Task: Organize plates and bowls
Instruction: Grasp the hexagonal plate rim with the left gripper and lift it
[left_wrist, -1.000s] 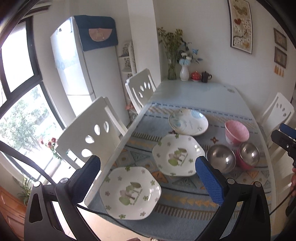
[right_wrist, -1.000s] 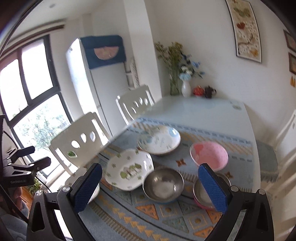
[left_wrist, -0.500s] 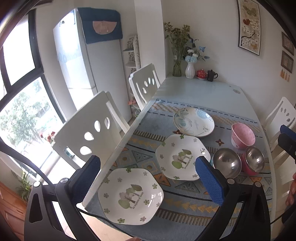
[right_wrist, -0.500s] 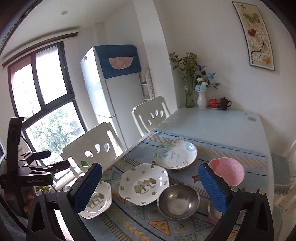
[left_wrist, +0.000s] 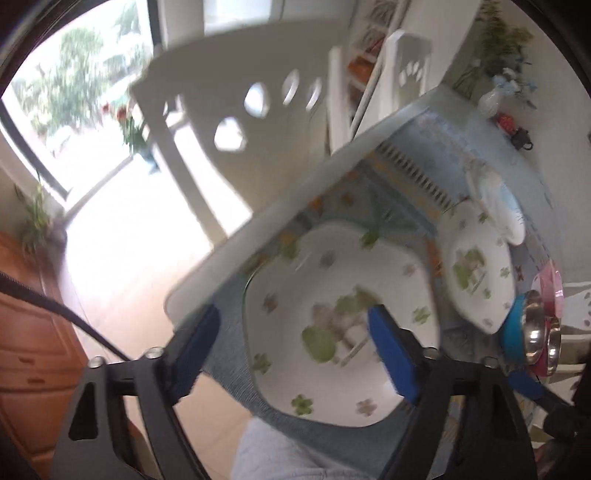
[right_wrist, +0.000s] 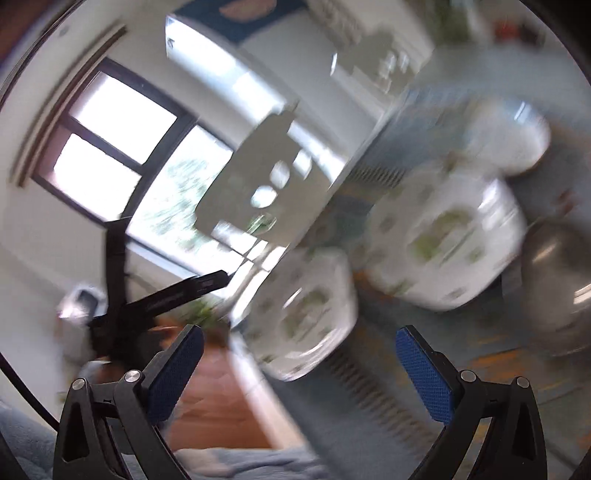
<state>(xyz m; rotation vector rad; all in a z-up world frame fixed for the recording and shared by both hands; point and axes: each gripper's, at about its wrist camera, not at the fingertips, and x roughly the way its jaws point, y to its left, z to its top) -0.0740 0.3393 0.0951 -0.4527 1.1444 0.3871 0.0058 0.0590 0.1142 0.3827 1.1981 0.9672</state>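
In the tilted, blurred left wrist view a white plate with green flowers (left_wrist: 332, 314) lies on the table's near corner. My left gripper (left_wrist: 295, 354) is open just above its near rim, empty. Behind it lie a second flowered plate (left_wrist: 476, 273), a blue-patterned plate (left_wrist: 498, 206), steel bowls (left_wrist: 535, 332) and a pink bowl (left_wrist: 552, 291). In the blurred right wrist view my right gripper (right_wrist: 299, 373) is open and empty, close over the nearest flowered plate (right_wrist: 306, 314); the second flowered plate (right_wrist: 443, 240) and a steel bowl (right_wrist: 554, 273) lie to the right.
A patterned blue cloth (left_wrist: 406, 177) covers the table. White chairs (left_wrist: 236, 110) stand along its left side. Vases and teapots (left_wrist: 509, 122) sit at the far end. The left gripper's body (right_wrist: 155, 299) shows at the left of the right wrist view.
Both grippers have swung down and tilted toward the table's near corner. The nearest flowered plate is now much larger in both views. Both stay open.
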